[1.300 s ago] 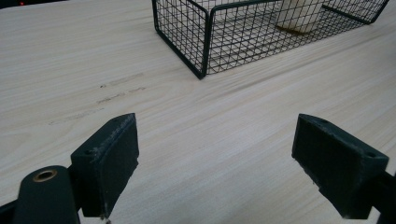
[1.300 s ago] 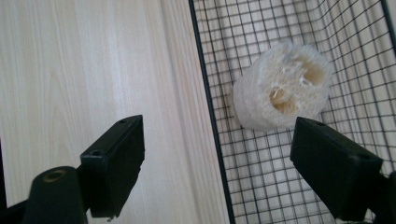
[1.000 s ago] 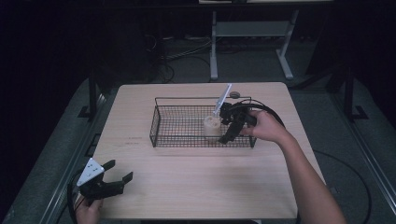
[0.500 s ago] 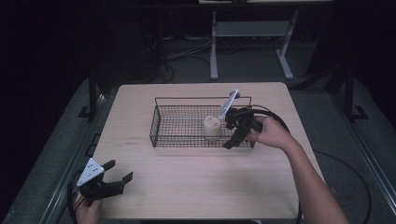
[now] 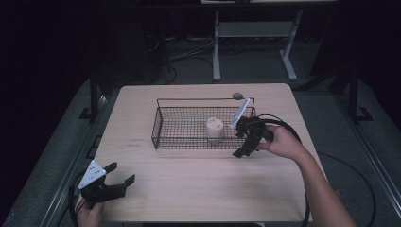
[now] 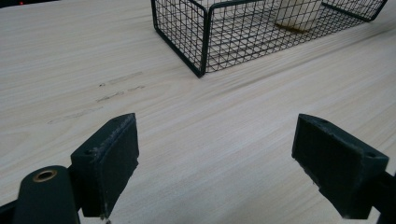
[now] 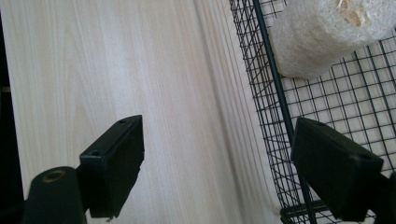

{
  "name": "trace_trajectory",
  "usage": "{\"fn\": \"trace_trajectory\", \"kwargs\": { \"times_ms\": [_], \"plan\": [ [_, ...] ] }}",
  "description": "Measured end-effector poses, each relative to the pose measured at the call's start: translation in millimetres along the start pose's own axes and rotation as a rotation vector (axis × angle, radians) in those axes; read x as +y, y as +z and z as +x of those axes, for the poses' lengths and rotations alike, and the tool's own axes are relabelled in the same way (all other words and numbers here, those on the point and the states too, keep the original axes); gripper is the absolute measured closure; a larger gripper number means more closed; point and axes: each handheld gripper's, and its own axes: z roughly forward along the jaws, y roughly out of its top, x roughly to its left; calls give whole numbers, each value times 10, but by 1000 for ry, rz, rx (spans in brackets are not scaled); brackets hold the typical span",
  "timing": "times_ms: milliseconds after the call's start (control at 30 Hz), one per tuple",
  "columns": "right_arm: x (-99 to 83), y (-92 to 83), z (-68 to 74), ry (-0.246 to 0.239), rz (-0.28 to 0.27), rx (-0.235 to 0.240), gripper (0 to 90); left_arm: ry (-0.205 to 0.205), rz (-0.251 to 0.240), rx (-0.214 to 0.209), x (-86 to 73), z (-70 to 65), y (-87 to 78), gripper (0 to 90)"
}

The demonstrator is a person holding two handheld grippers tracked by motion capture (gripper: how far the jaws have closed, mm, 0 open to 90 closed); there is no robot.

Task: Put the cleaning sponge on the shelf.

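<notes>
A black wire basket (image 5: 203,100) stands in the middle of the wooden table. A pale loofah piece (image 5: 214,127) stands upright inside it, right of centre. My right gripper (image 5: 239,152) hangs open just outside the basket's near right corner, jaws pointing down at the table with nothing between them. In the right gripper view the open right gripper (image 7: 217,168) straddles the basket's wire wall (image 7: 271,79), and the loofah (image 7: 322,37) lies beyond. My left gripper (image 5: 122,173) rests open at the near left of the table. In the left gripper view the left gripper (image 6: 215,163) faces the basket (image 6: 205,42) and loofah (image 6: 299,14).
A small grey round disc (image 5: 238,96) lies on the table just behind the basket's far right corner. Bare tabletop (image 5: 189,184) stretches between the basket and the near edge. Dark floor and a metal stand's legs (image 5: 217,52) are beyond the table.
My right gripper has drawn back from the loofah, out over the basket's near wall to the right, and sunk a little. The loofah stays in the basket. The left gripper has not moved.
</notes>
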Motion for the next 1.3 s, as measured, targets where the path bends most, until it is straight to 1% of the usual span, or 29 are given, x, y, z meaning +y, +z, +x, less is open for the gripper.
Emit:
{"fn": "trace_trajectory", "kwargs": {
  "times_ms": [133,233,300,333,433,533,633,767,833,867,967,1033,1100,1167,1233,1267,1300],
  "plan": [
    [-51,15,20,1,-5,3,170,2,1,1,1,-4,0,139],
    [-72,36,38,2,16,-3,170,5,4,1,1,-8,3,140],
    [-89,41,69,1,5,-11,170,7,4,1,2,-7,2,139],
    [-98,45,79,4,2,-4,170,6,4,1,1,-7,2,139],
    [-132,70,105,1,5,-6,170,4,6,1,1,-7,3,140],
    [-166,88,126,3,24,-8,167,7,5,1,1,-8,2,139],
    [-207,98,140,8,-4,15,149,5,3,1,2,-7,2,139],
    [-242,118,173,9,-3,7,151,6,6,1,0,-6,2,140],
    [-259,132,204,3,5,16,151,6,6,0,0,-6,3,140],
    [-282,148,229,-7,9,10,151,7,7,1,0,-8,4,139],
    [-318,174,254,-5,8,6,150,6,7,1,-1,-9,6,139],
    [-336,188,277,-18,29,5,150,7,5,-2,-1,-9,3,140],
    [-359,196,304,-19,19,-3,150,5,5,-1,-2,-9,4,139],
    [-388,208,322,-17,17,1,151,7,6,1,-3,-8,4,139],
    [-421,222,342,-19,16,-4,150,7,5,0,-4,-10,5,139],
    [-435,227,348,-14,24,-3,151,8,6,0,-4,-10,6,139],
    [-451,230,354,-11,20,-9,150,7,7,0,-4,-12,7,139]
  ]
}}
